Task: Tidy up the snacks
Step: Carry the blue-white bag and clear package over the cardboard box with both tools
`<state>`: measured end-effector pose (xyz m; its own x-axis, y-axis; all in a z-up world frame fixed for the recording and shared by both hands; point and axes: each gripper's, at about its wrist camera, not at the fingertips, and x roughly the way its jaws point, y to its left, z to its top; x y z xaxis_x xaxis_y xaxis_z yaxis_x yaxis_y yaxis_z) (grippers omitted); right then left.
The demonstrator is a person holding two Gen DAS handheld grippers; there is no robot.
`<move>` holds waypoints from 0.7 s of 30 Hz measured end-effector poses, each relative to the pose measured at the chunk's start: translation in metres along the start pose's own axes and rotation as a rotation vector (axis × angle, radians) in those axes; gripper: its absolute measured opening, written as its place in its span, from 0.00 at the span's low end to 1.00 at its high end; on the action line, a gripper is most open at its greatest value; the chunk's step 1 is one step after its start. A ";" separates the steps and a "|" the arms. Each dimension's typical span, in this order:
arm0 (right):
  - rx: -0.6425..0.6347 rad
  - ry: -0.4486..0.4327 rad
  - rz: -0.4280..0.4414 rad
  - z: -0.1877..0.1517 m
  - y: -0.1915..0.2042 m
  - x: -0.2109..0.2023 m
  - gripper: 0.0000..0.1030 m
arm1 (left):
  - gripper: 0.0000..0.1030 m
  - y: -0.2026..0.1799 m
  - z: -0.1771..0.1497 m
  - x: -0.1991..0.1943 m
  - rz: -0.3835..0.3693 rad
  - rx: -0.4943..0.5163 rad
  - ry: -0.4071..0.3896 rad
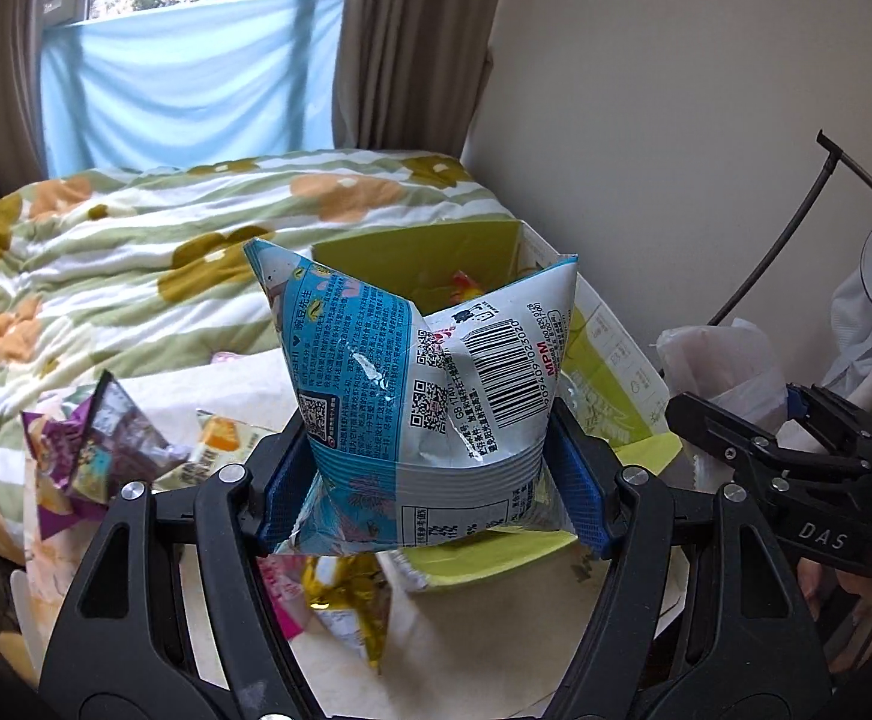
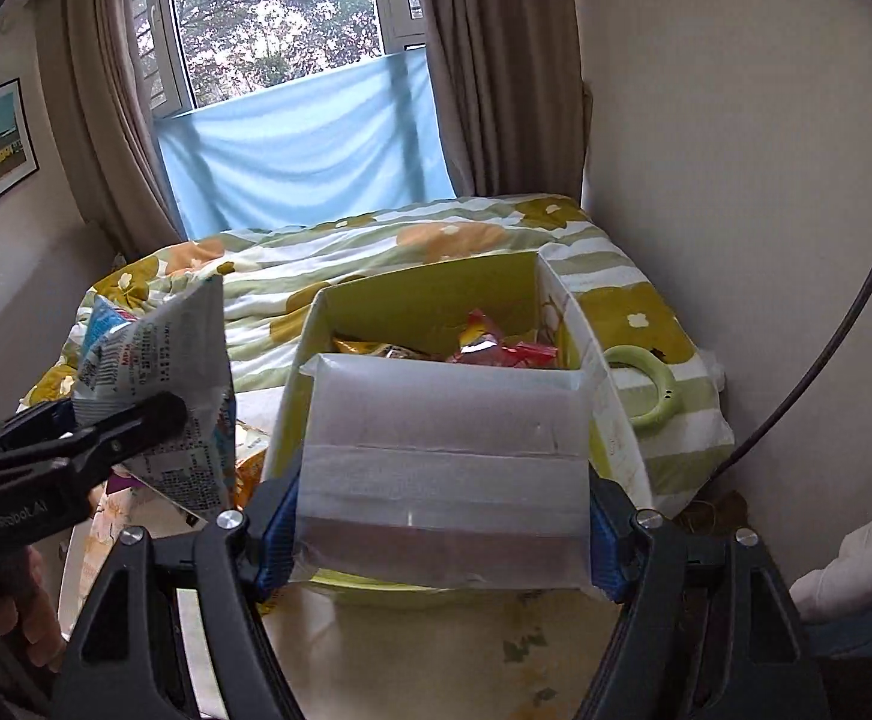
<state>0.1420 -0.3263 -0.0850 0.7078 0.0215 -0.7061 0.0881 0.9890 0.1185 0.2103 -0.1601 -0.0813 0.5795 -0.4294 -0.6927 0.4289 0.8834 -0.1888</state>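
My left gripper (image 1: 432,498) is shut on a blue and silver snack bag (image 1: 417,384) with a barcode, held upright in front of the green cardboard box (image 1: 610,360). The same bag shows at the left of the right wrist view (image 2: 159,384). My right gripper (image 2: 442,534) is shut on a frosted white snack packet (image 2: 445,444), held just before the green box (image 2: 429,288). The box holds red and yellow snack packs (image 2: 484,345).
Loose snack bags lie on the table: a purple one (image 1: 69,456), an orange one (image 1: 219,438), a yellow one (image 1: 345,606). A floral quilt (image 1: 135,252) covers the bed behind. A green ring (image 2: 646,390) lies right of the box. The wall is at right.
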 end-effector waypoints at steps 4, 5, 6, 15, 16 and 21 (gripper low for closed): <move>-0.018 0.015 0.006 0.003 -0.032 0.006 0.69 | 0.67 -0.027 -0.006 0.040 0.009 -0.008 0.026; -0.019 0.020 0.009 0.003 -0.039 0.008 0.69 | 0.68 -0.032 -0.007 0.048 0.011 -0.012 0.028; -0.020 0.025 0.014 0.003 -0.046 0.010 0.69 | 0.68 -0.036 -0.010 0.055 0.017 -0.013 0.028; -0.028 0.079 0.074 0.004 -0.076 0.026 0.69 | 0.99 -0.045 -0.031 0.067 0.098 -0.056 0.060; -0.029 0.083 0.083 0.004 -0.077 0.028 0.69 | 0.99 -0.042 -0.032 0.064 0.112 -0.060 0.066; -0.029 0.101 0.120 0.002 -0.076 0.039 0.69 | 0.99 -0.025 -0.035 0.043 0.144 -0.088 0.061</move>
<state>0.1645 -0.4007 -0.1205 0.6374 0.1529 -0.7552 -0.0142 0.9823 0.1869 0.2004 -0.1944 -0.1302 0.5863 -0.2875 -0.7573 0.2809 0.9490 -0.1428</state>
